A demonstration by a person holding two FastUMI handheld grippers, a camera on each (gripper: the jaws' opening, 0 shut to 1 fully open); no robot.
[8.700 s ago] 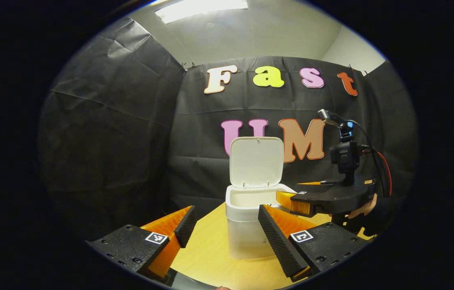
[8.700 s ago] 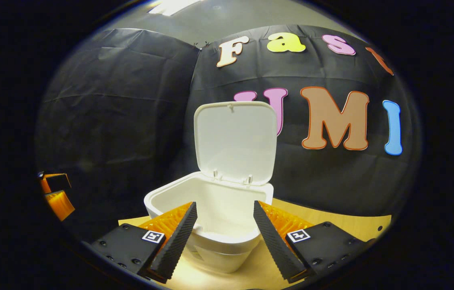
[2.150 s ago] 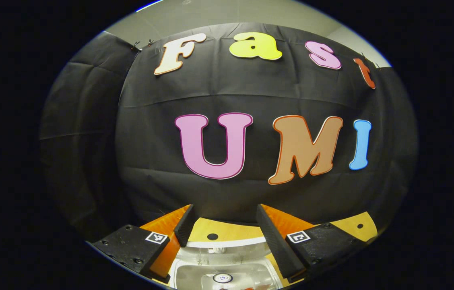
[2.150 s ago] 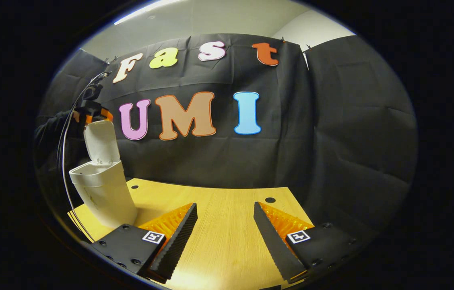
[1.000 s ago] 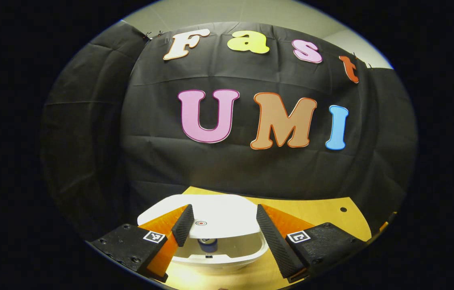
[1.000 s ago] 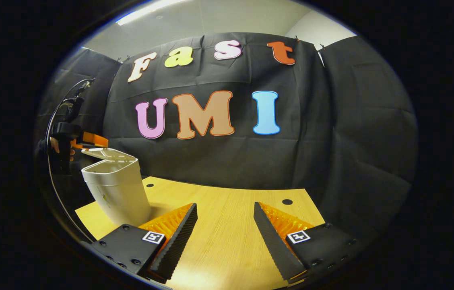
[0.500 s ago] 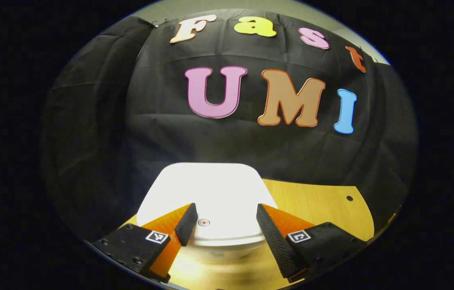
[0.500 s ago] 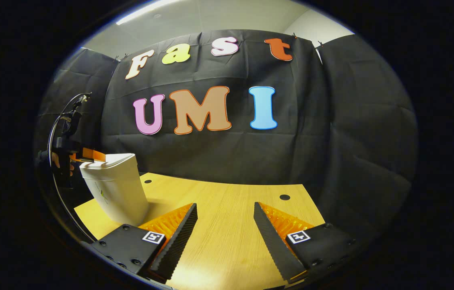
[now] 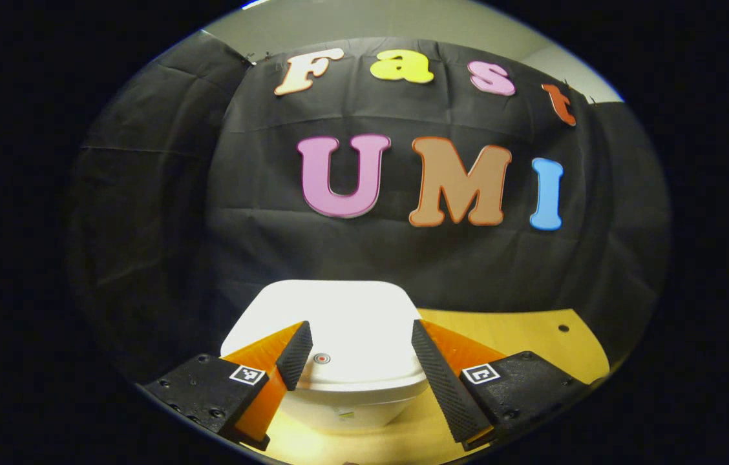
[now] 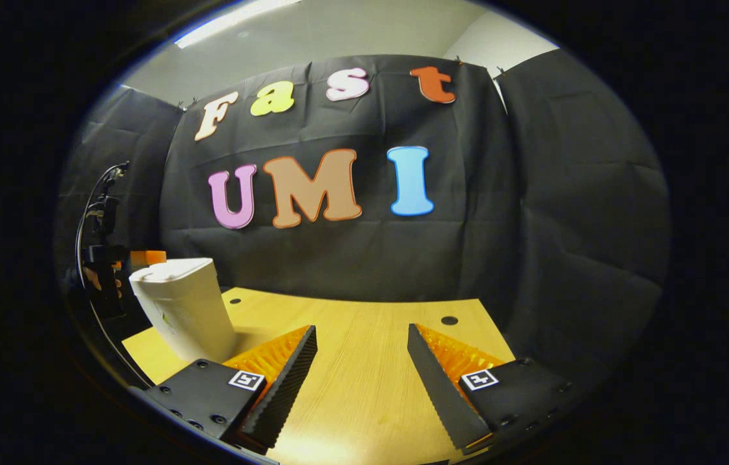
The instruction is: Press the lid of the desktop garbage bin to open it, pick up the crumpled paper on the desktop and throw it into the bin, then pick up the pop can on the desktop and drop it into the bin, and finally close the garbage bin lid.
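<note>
The white garbage bin (image 9: 345,400) is standing on the wooden desktop (image 10: 364,381) near the black cloth wall (image 10: 532,226), and its lid (image 9: 332,323) is lying flat and shut on top of it. In the left gripper view the left gripper (image 9: 357,349) is hanging just over the lid's near edge, its fingers (image 9: 442,381) spread wide apart with nothing between them, and a small round red-ringed mark (image 9: 321,358) on the lid is showing between the tips. In the right gripper view the bin (image 10: 180,310) is sitting far to the left of the desk, with the left gripper (image 10: 138,258) and the hand (image 10: 96,279) holding it just above the lid. The right gripper (image 10: 360,349) is hovering over bare desktop well apart from the bin, its fingers (image 10: 287,381) likewise wide open and gripping nothing
</note>
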